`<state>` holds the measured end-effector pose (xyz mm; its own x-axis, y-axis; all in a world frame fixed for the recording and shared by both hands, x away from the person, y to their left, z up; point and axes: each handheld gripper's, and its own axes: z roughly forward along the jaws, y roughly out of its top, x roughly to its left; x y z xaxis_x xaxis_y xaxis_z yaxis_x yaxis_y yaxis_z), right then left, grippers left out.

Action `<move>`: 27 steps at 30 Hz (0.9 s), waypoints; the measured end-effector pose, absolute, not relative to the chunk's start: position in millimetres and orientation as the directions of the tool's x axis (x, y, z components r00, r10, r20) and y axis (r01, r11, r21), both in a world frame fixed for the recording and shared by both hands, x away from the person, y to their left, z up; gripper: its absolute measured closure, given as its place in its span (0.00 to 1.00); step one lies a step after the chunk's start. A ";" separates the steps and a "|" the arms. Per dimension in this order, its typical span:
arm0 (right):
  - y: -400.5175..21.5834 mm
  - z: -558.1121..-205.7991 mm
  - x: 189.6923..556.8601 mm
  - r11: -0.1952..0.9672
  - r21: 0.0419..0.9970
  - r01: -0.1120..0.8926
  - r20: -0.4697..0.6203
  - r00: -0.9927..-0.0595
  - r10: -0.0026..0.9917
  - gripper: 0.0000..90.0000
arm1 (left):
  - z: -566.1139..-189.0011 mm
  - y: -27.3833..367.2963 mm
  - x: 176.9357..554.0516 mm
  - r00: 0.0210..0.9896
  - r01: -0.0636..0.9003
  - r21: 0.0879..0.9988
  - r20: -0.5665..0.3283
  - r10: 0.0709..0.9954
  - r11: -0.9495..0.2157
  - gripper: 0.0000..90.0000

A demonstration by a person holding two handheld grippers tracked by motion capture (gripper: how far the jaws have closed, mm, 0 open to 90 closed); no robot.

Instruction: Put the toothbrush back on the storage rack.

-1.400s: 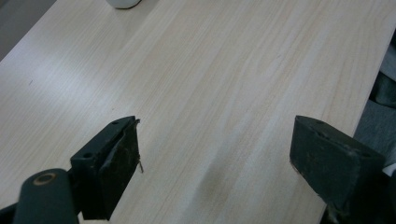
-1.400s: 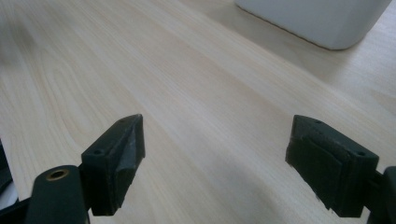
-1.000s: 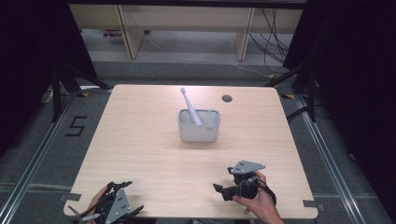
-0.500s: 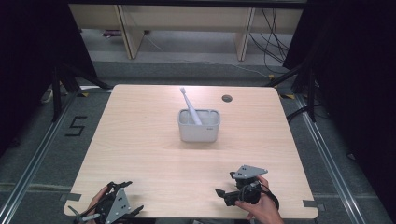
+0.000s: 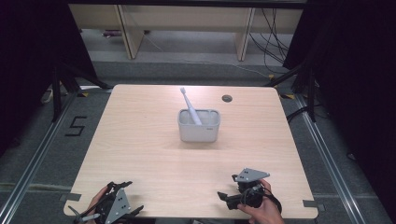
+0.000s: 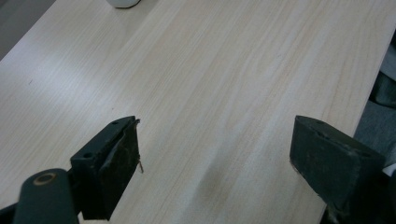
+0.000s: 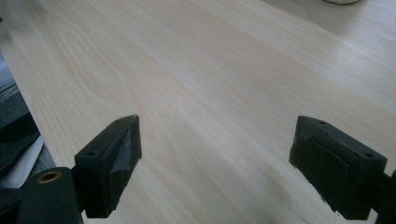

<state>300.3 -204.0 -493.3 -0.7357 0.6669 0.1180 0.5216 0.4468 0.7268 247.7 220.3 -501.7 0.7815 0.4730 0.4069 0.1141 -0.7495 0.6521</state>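
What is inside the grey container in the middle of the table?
A white toothbrush stands in the grey container, leaning left, head above the rim. Its lower end and the container's bottom are hidden by the walls.

This looks like a lab or test room set up for recording. A plain wooden table (image 5: 140,140) stands alone on grey carpet (image 5: 42,154), with black curtains (image 5: 355,70) hanging at left and right. Tape marks its corners, and a number five (image 5: 74,126) is taped on the floor at left. Loose cables (image 5: 271,28) trail past bare shelving (image 5: 187,28) at the far side.
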 end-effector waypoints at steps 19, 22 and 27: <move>-207.5 -495.3 295.4 0.456 0.711 0.536 0.117 -0.729 0.675 0.19 | -502.3 219.8 247.5 0.775 0.113 0.657 0.411 0.480 -0.745 0.17; -207.6 -495.4 295.3 0.456 0.710 0.537 0.117 -0.728 0.675 0.19 | -502.1 219.9 247.5 0.775 0.112 0.655 0.413 0.478 -0.747 0.17; -206.9 -496.4 295.7 0.464 0.712 0.527 0.114 -0.739 0.664 0.19 | -502.0 220.1 247.6 0.777 0.112 0.652 0.413 0.475 -0.750 0.17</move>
